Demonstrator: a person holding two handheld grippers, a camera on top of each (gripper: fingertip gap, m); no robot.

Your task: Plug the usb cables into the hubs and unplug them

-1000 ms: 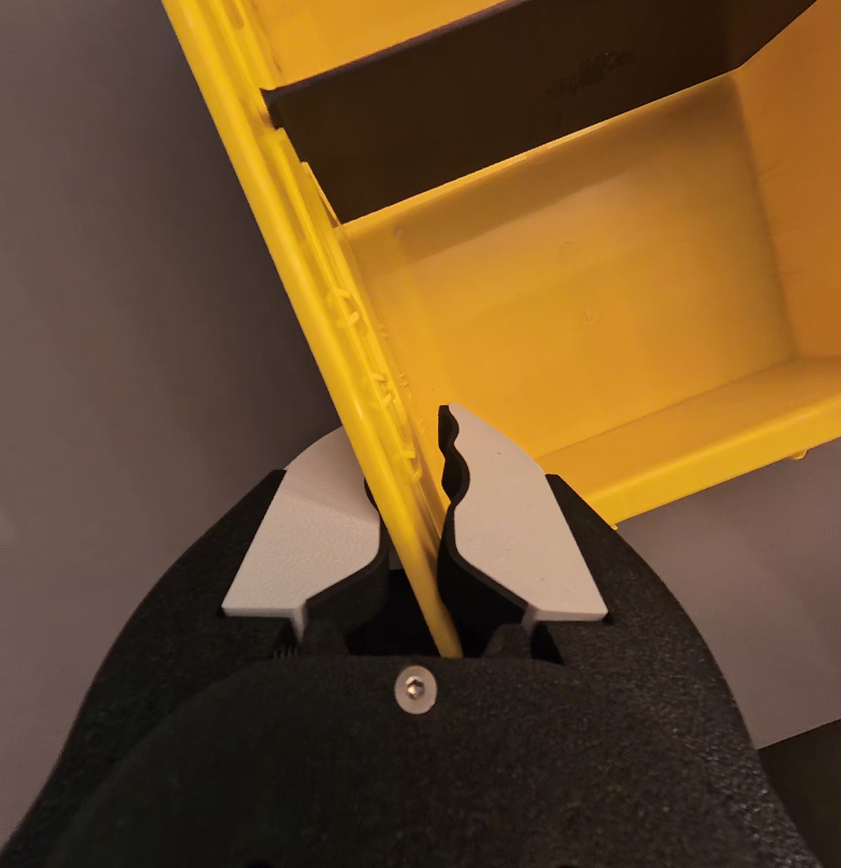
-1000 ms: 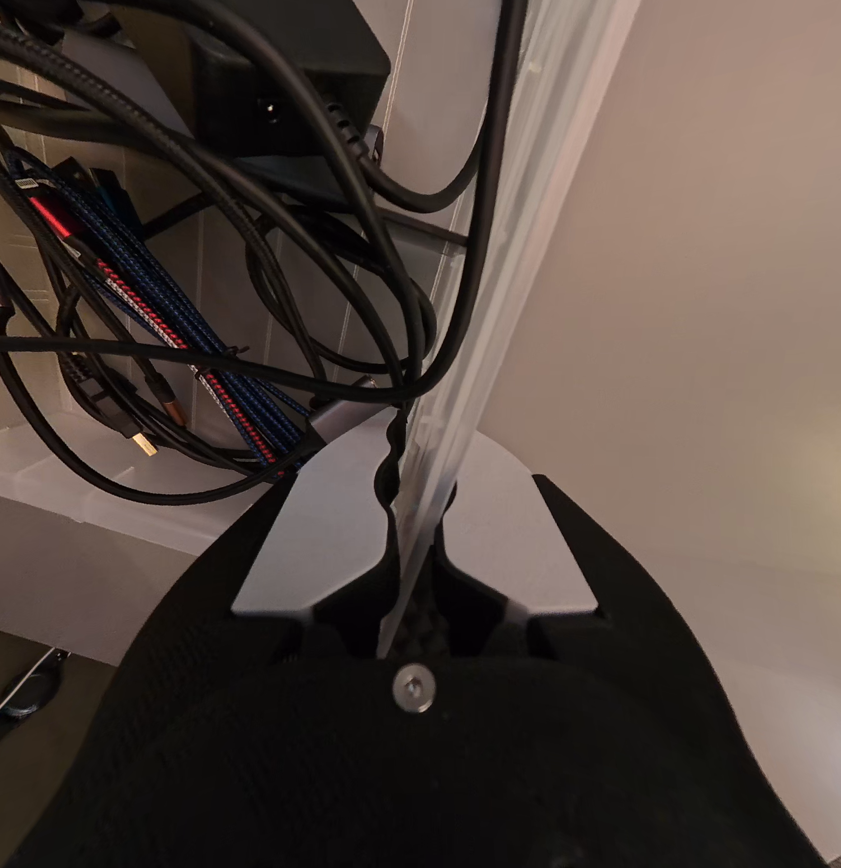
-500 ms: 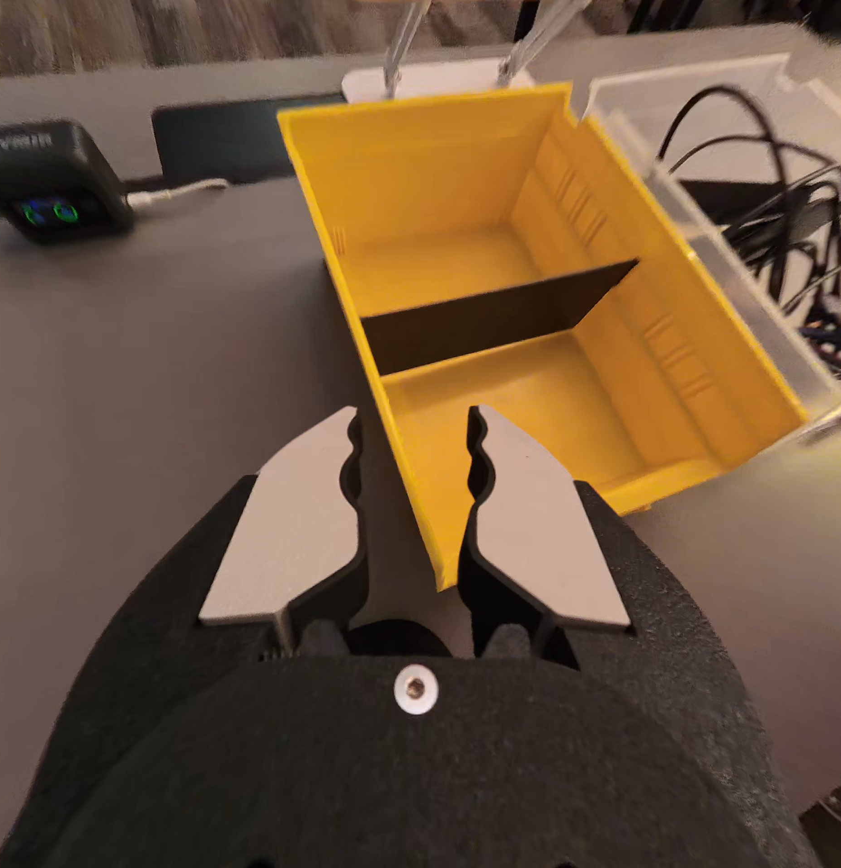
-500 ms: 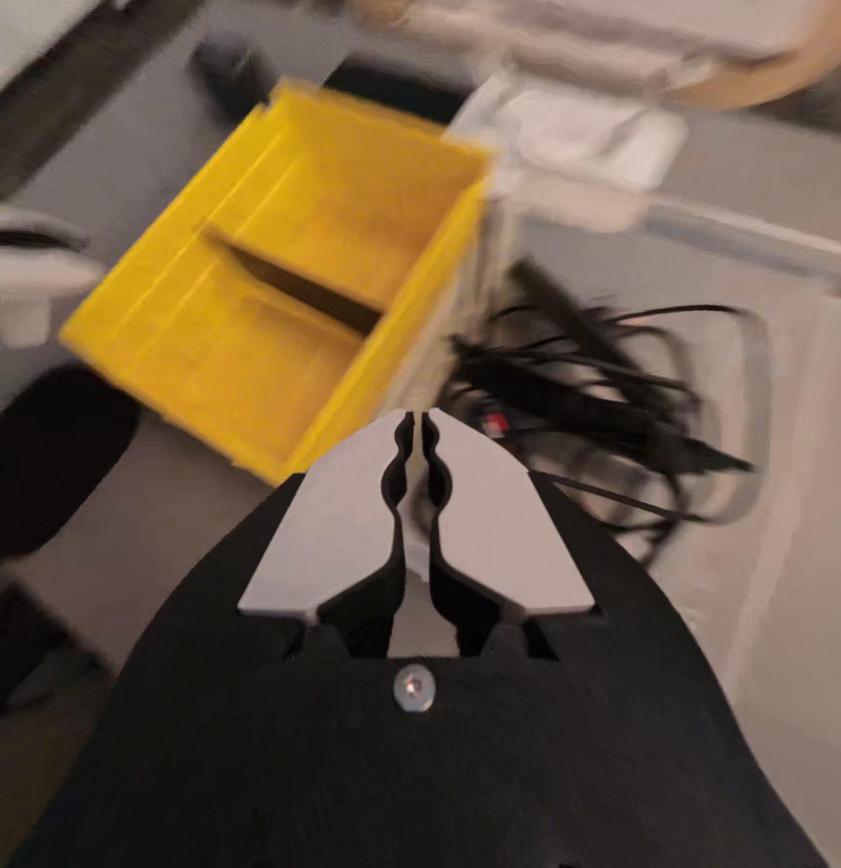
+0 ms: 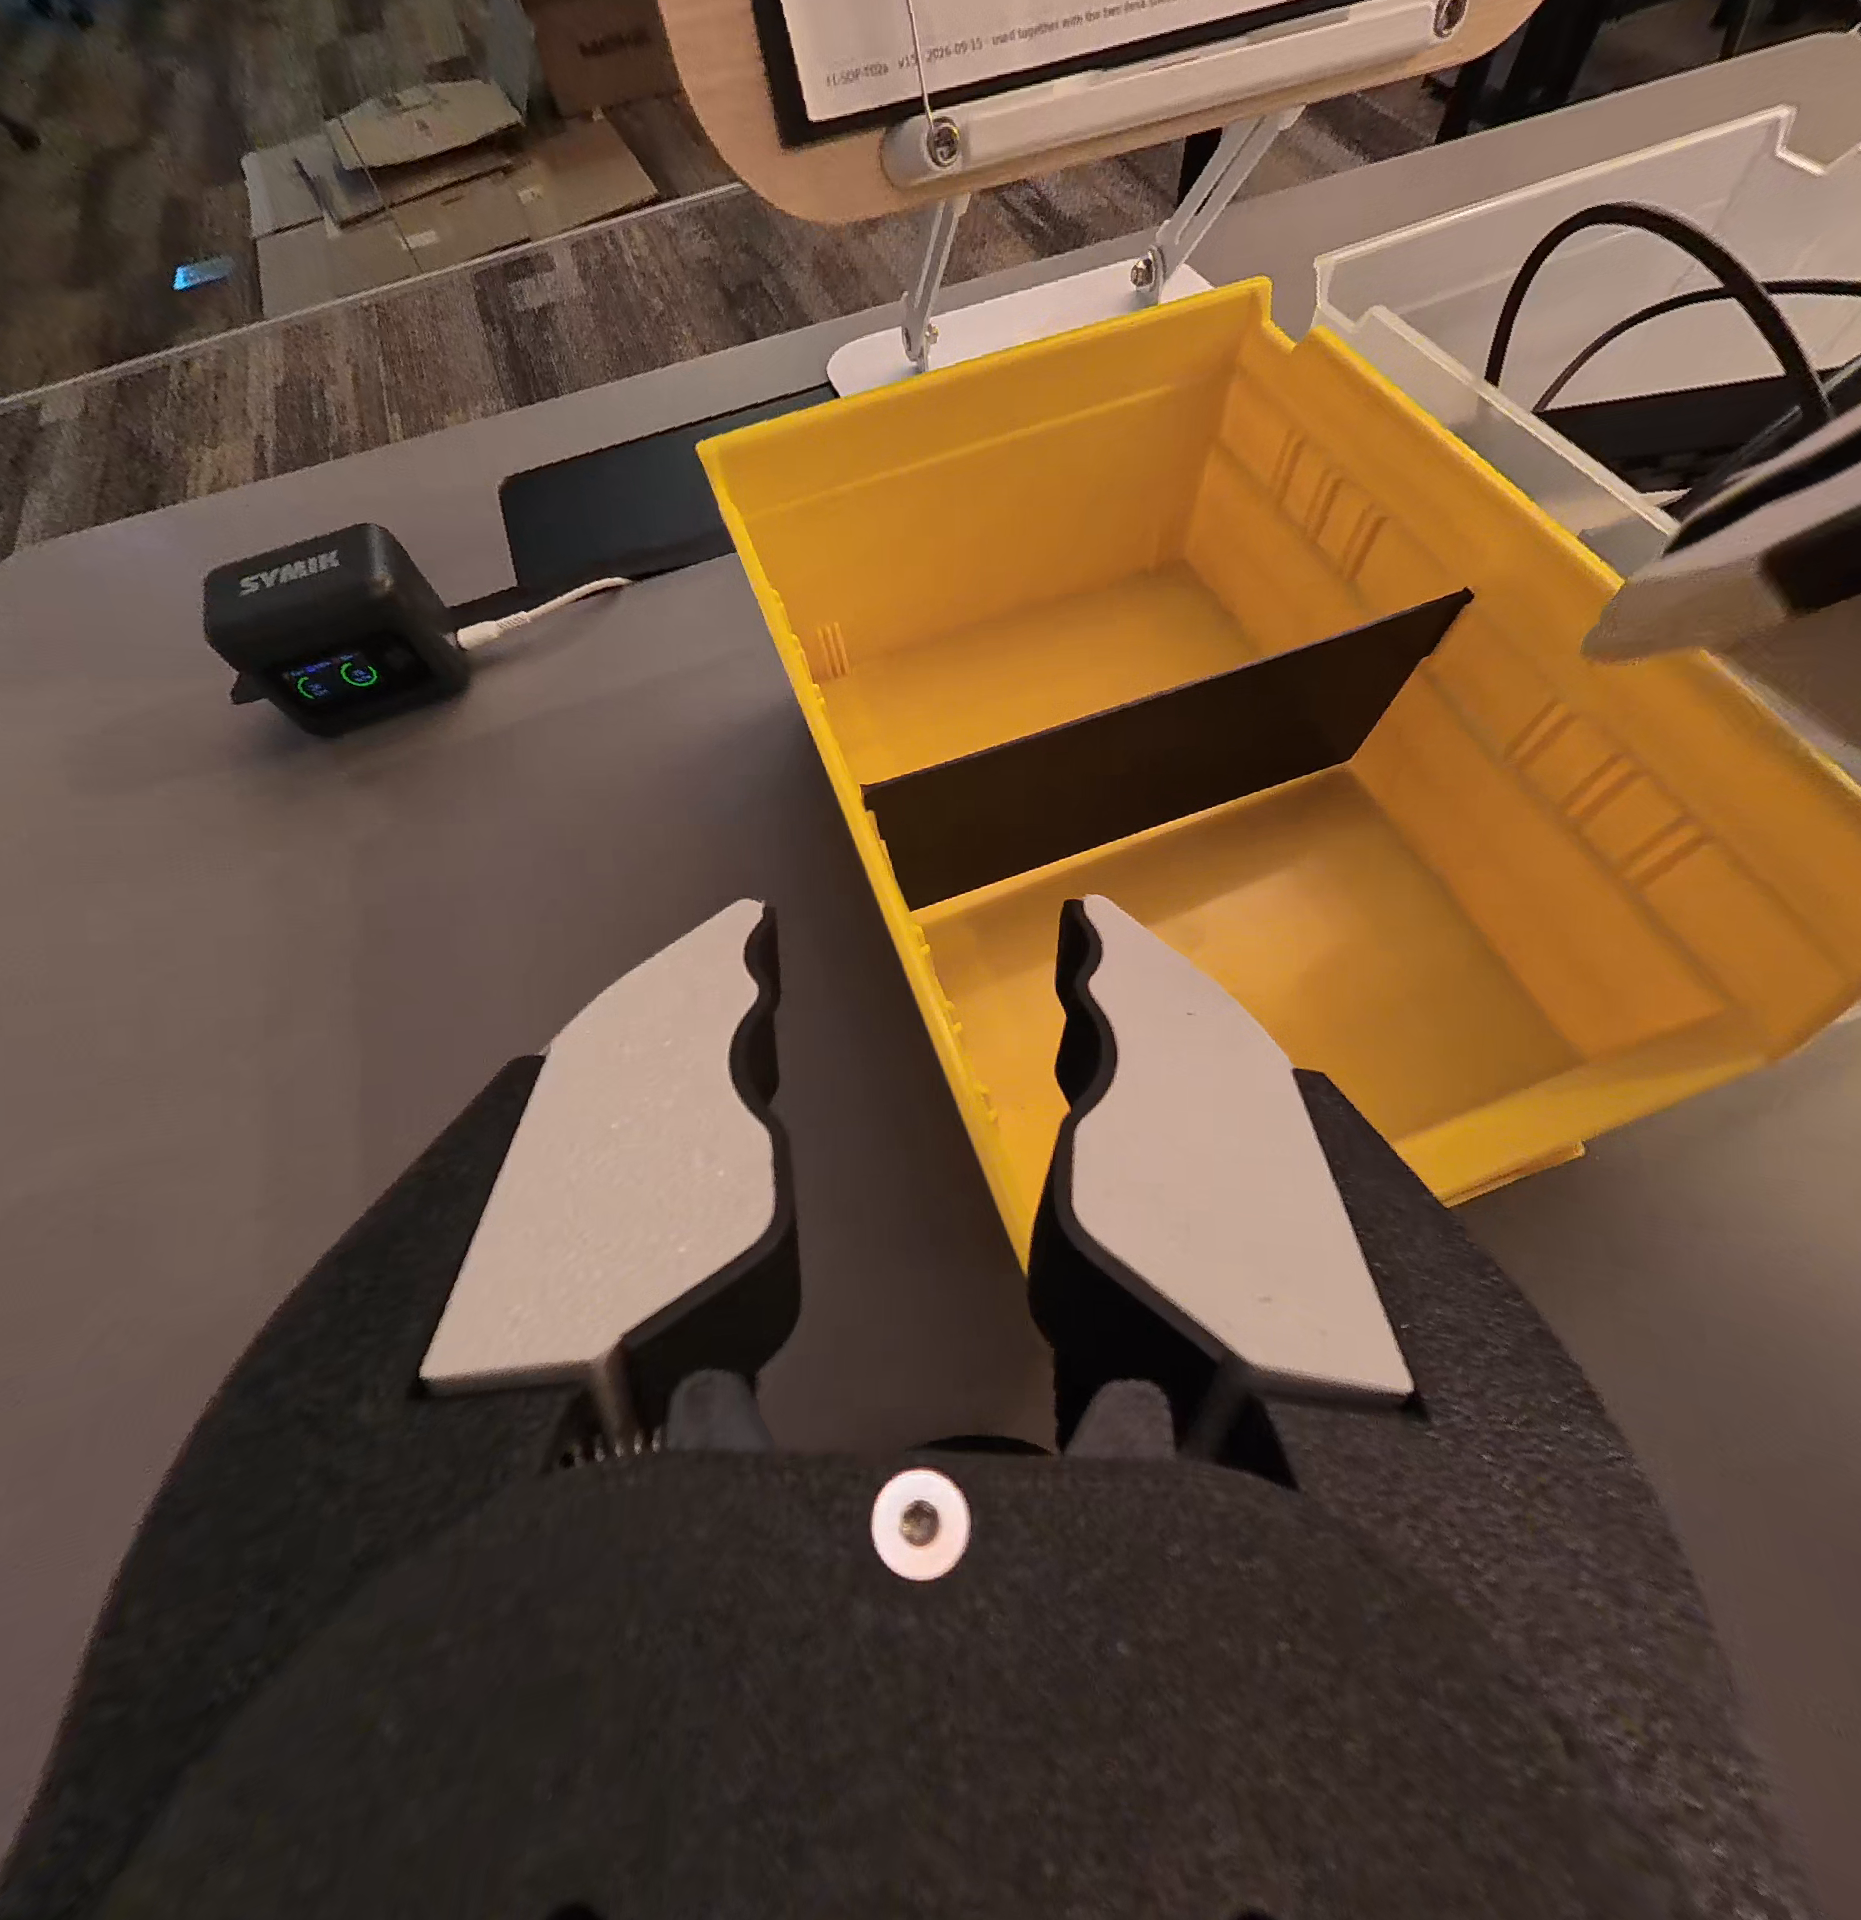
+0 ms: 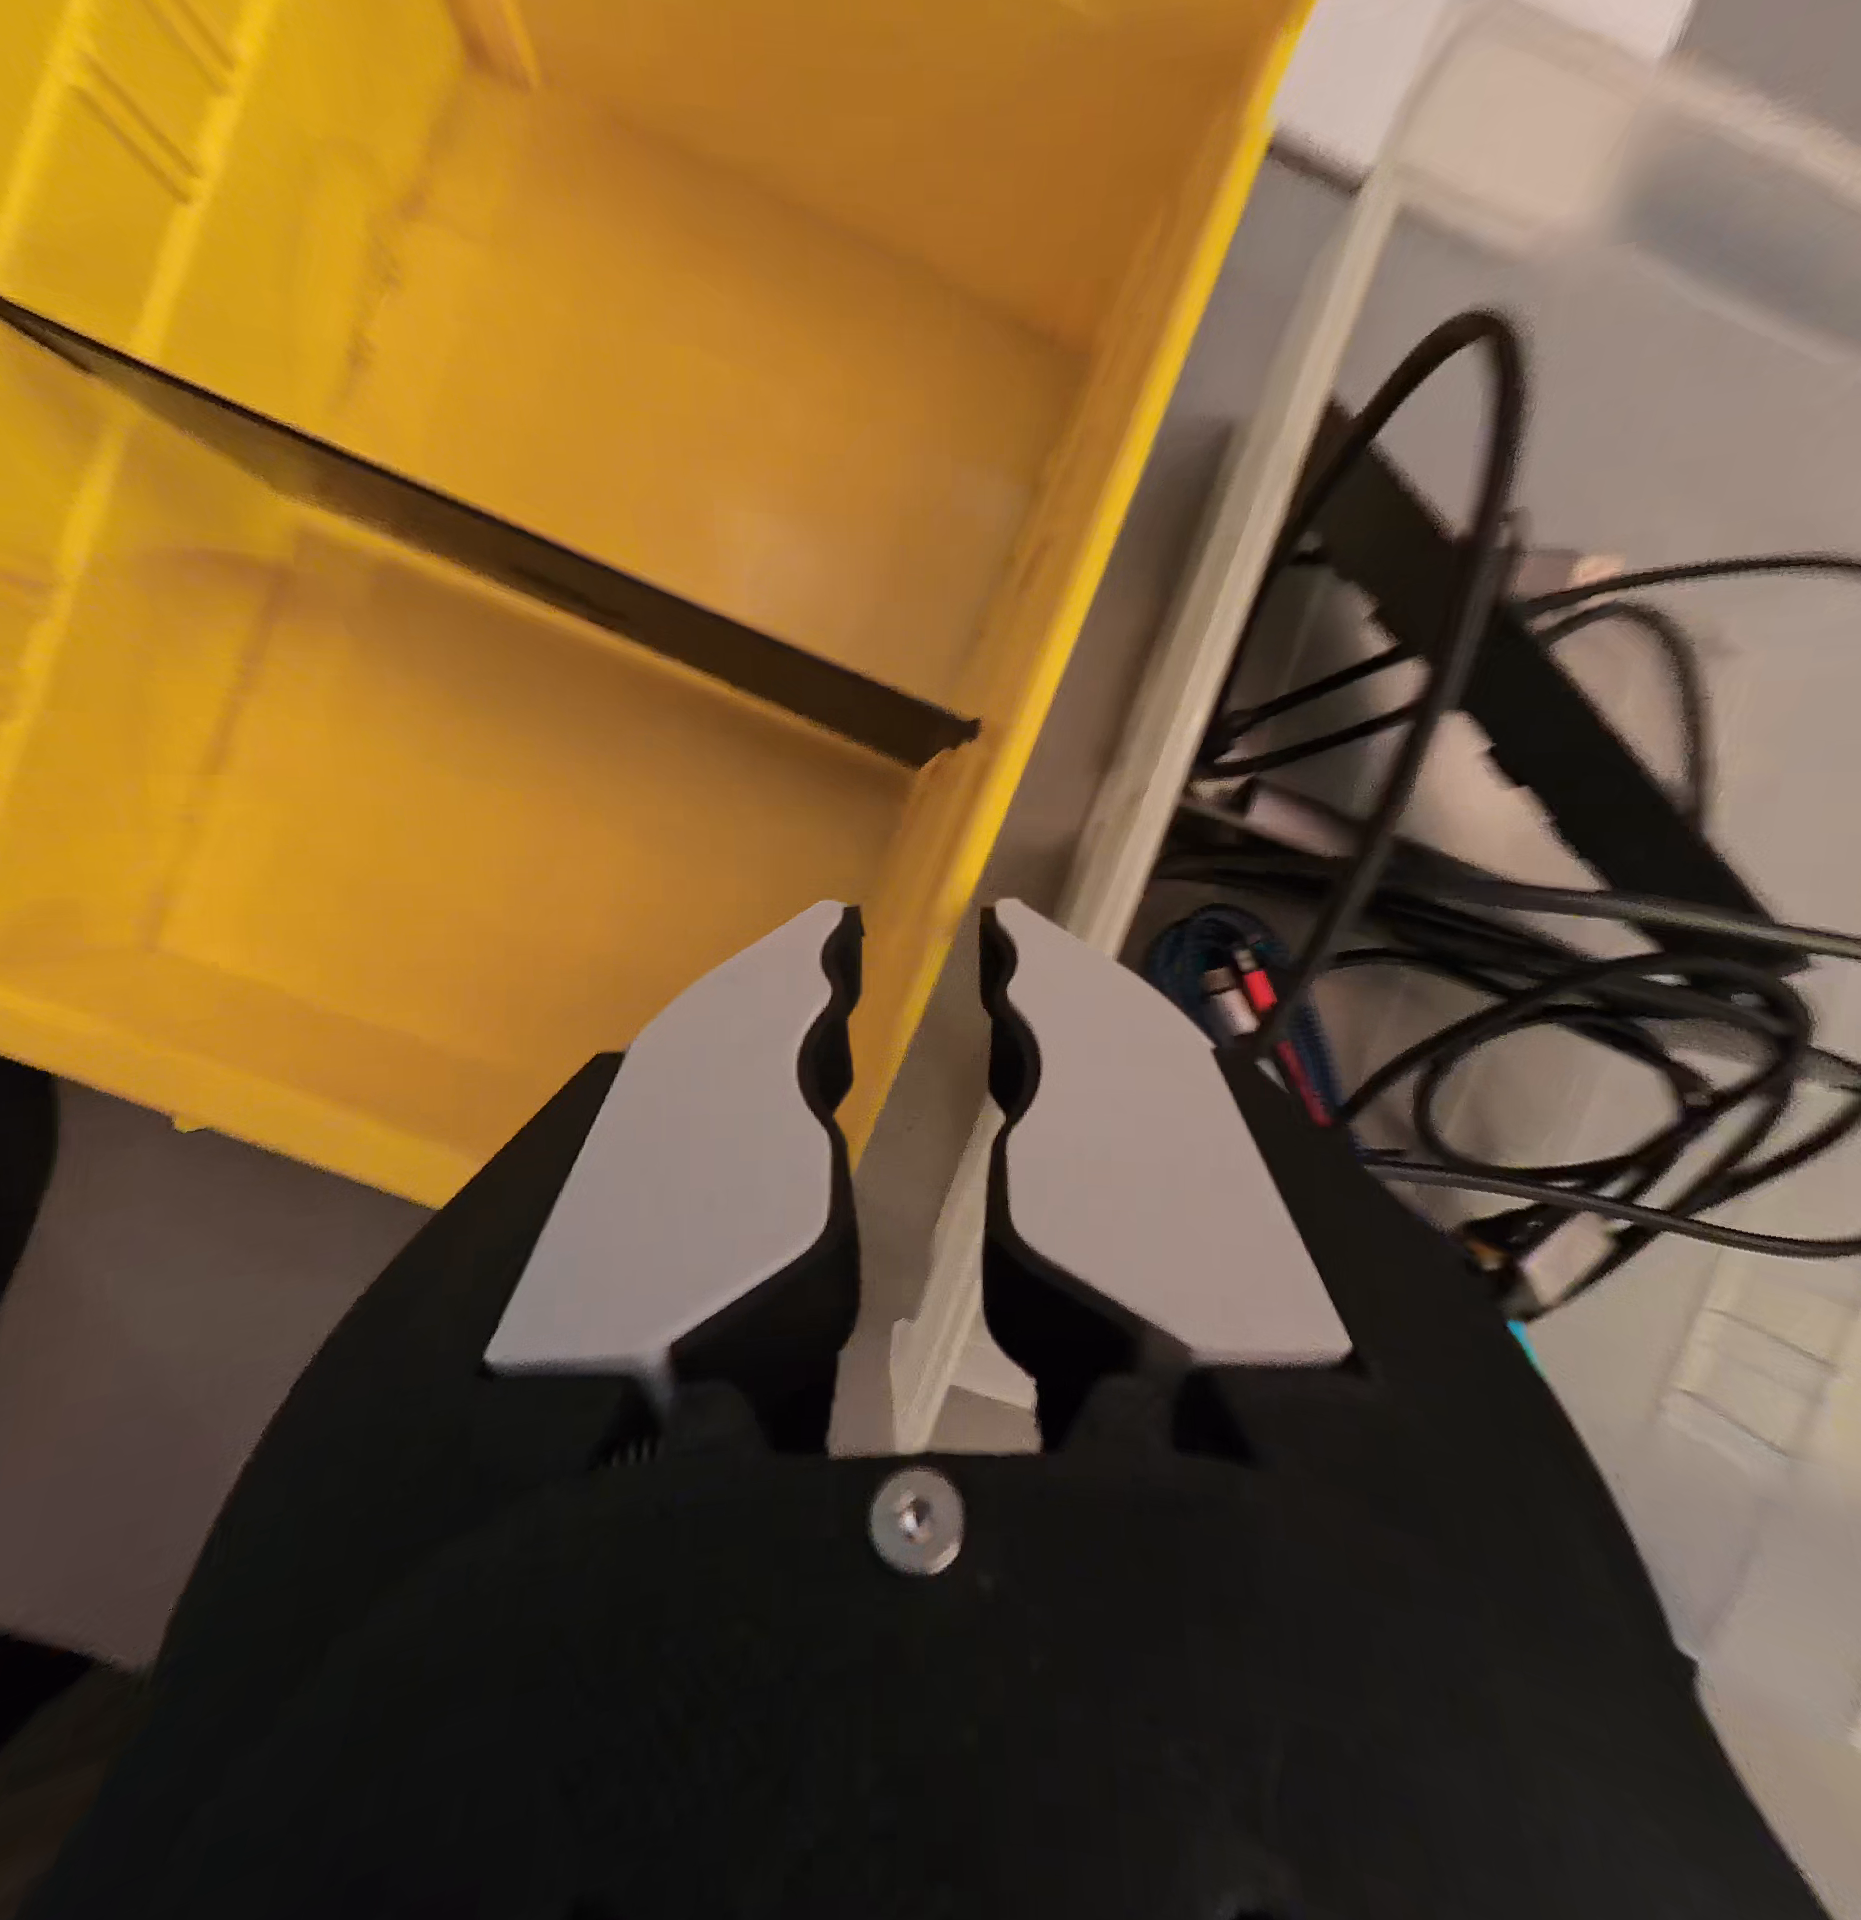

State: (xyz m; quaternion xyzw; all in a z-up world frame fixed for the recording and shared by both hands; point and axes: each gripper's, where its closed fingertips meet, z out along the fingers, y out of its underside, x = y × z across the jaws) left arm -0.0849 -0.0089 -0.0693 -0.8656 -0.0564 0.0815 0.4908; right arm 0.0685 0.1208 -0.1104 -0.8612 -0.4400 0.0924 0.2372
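Note:
My left gripper point(image 5: 913, 914) is open and empty, its fingers astride the near left wall of an empty yellow bin point(image 5: 957, 540) with a black divider point(image 5: 1165, 769). My right gripper point(image 6: 923, 914) is slightly open and empty above the yellow bin's point(image 6: 697, 364) right wall and the adjoining wall of a clear bin point(image 6: 1144, 831). It also shows at the right edge of the left wrist view point(image 5: 1736, 561). A tangle of black USB cables point(image 6: 1528, 930) lies in the clear bin with a blue and red braided cable point(image 6: 1248, 987). No hub is clearly visible.
The bins stand on a grey table point(image 5: 386, 987). A small black device with a lit screen point(image 5: 334, 634) and a white cord sits at the back left. A wooden board on a white stand point(image 5: 1009, 114) stands behind the yellow bin. The clear bin point(image 5: 1425, 343) is at the back right.
Both grippers let go of the bin walls they clamped and drew back. The left opened wide; the right swung toward the yellow bin and opened a little.

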